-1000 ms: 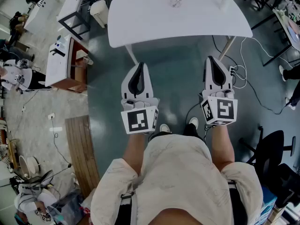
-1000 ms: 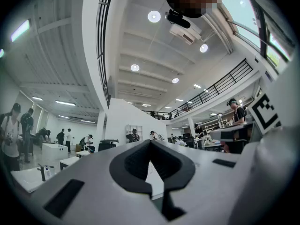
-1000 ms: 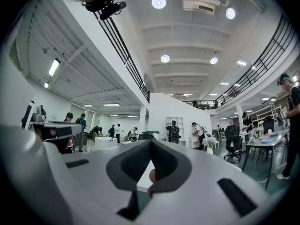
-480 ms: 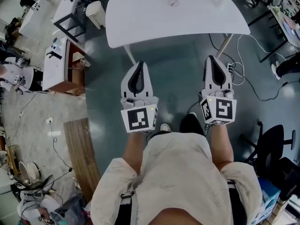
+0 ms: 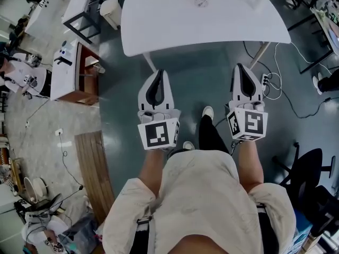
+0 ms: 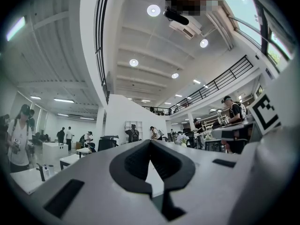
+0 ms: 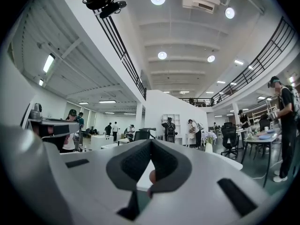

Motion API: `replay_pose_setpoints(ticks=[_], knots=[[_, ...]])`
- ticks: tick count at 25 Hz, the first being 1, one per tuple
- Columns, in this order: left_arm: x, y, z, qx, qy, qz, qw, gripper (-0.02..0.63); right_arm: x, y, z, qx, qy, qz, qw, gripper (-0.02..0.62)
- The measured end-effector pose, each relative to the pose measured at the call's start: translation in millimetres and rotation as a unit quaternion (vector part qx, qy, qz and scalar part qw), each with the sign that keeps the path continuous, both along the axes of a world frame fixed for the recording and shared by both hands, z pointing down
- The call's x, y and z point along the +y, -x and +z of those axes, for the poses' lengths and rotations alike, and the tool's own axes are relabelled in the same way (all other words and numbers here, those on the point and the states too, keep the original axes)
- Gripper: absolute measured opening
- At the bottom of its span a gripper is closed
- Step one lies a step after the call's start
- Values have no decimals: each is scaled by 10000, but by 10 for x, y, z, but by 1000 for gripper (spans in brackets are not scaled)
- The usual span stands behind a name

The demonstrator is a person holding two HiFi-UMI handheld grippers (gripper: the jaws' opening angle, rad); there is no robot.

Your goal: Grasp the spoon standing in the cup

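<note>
approach step: the left gripper (image 5: pixel 157 77) and right gripper (image 5: pixel 241 72) are held out level in front of the person, fingers of both closed on nothing, well short of the white counter (image 5: pixel 175 28). the cup (image 5: pixel 203 0) sits near the counter's far edge, too small here to pick out the spoon in it. the next move likely calls for stepping up to the counter, opening one gripper's fingers and lining them up around the spoon handle.

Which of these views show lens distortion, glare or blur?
Head view: the white table bows at its edges, its top nearly washed out. Left gripper view: fisheye with black corners, ceiling lamps flare. Right gripper view: same fisheye, the railing bends.
</note>
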State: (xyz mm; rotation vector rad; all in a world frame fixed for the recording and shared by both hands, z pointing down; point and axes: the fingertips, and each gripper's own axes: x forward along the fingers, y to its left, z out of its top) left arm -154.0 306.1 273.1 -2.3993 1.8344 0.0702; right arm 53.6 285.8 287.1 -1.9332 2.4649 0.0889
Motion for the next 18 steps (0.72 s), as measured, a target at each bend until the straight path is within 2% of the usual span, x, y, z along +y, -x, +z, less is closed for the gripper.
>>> replay_pose_setpoints(ticks=[11, 18], knots=[[-1155, -397, 100, -105, 188, -211, 9995, 3, -1260, -388, 127, -251, 178, -261, 9992, 2], [-1856, -843, -38, -191, 88, -221, 9995, 3, -1953, -778, 79, -382, 164, -334, 9986, 2]])
